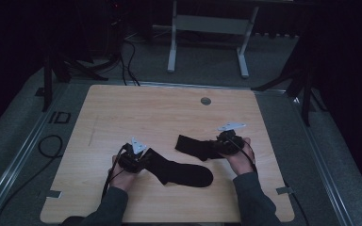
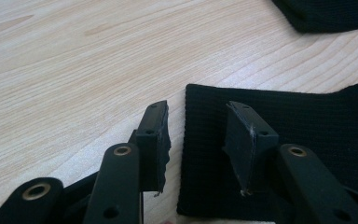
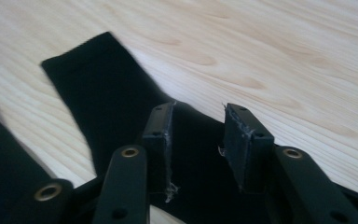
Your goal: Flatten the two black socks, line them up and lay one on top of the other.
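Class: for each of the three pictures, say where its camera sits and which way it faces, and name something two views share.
High view: above the person's side, facing forward and down on the table; forearms, left gripper and right gripper show.
Left gripper view: rides the left gripper, open jaws astride a black sock's cuff edge.
Right gripper view: rides the right gripper, open jaws over the other black sock.
Shared: both socks, wood tabletop.

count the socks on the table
2. One sock lies by the left gripper, toe toward the table's near middle; the other sock lies at the right gripper.
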Available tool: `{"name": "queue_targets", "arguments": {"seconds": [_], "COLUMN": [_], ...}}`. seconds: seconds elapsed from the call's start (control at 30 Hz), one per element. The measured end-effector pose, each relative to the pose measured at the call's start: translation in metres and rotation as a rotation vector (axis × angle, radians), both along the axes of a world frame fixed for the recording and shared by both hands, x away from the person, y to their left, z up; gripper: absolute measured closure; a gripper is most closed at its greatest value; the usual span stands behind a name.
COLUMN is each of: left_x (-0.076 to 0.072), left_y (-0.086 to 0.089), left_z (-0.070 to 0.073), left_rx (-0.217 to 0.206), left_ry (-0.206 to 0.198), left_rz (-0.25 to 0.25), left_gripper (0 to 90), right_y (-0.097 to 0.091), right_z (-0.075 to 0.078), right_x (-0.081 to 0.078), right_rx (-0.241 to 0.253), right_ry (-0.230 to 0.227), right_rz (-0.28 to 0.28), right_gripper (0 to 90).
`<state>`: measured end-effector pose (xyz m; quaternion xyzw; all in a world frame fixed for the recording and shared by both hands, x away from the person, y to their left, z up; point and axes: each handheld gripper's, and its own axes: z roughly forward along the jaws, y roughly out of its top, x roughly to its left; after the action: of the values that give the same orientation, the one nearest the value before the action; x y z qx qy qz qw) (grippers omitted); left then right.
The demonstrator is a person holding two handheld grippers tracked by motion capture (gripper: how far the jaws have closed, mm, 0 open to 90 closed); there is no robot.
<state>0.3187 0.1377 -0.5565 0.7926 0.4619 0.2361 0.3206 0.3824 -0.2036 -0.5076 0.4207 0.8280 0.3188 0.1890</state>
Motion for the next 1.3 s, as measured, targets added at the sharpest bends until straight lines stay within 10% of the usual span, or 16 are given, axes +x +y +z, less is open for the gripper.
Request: {"name": "queue_targets", "arguments": {"seconds": [0.8,1.3], "left_x": [0.000,0.001], "left_y": [0.002,0.009], "left_z": [0.002,0.006], "left_rx": [-0.013,-0.031], "left_ry": [0.001,-0.002], "left_rz": [0.003,0.006], "left_gripper": [59.0,57.7], "right_y": [0.084,0.093], "right_z": [-0.038,-0.038], "right_x": [0.026,0.026], "right_rx": [-0.084,-0.051], "right_ry": [0.122,0.117], "right_rz": [0.204,0.169], "right_gripper": [44.3,74.4]}}
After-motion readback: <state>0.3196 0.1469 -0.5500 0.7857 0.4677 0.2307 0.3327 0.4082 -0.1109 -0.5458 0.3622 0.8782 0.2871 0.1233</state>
